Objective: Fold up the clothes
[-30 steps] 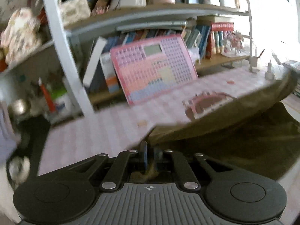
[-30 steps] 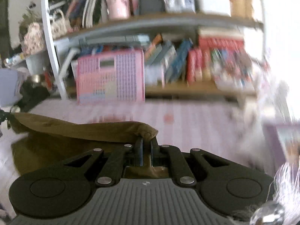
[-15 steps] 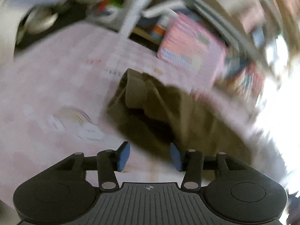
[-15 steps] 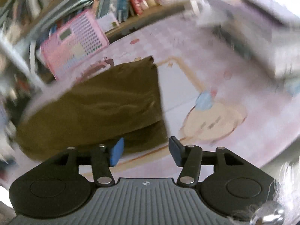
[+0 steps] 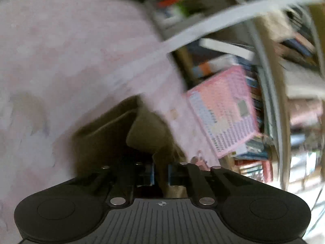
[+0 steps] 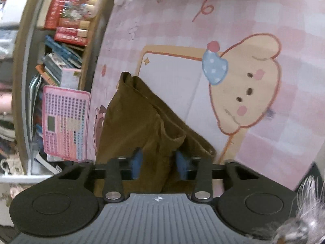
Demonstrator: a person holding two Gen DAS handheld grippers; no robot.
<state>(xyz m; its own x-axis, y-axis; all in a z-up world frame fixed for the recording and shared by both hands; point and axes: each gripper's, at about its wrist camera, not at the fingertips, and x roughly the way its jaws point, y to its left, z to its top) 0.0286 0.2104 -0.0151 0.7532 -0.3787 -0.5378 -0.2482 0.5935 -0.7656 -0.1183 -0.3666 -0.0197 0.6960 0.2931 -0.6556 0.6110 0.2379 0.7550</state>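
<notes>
An olive-brown garment (image 6: 140,120) lies folded on the pink checked table cover (image 6: 284,10). In the blurred, rolled left wrist view my left gripper (image 5: 160,175) is shut on a fold of the garment (image 5: 113,134), with cloth pinched between the blue pads. In the right wrist view my right gripper (image 6: 159,162) has its blue pads (image 6: 137,161) on either side of a raised edge of the garment, with a gap on each side, so it is open around the cloth.
A pink keypad toy (image 6: 65,122) leans against a bookshelf (image 6: 63,40) behind the garment; it also shows in the left wrist view (image 5: 225,109). A bear drawing (image 6: 247,85) is printed on the table cover. White shelf poles (image 5: 203,30) cross the left wrist view.
Both grippers had let go of the garment and opened half a second ago. The left has since shut on a fold of it. The right has moved in around its edge, and both views have rolled.
</notes>
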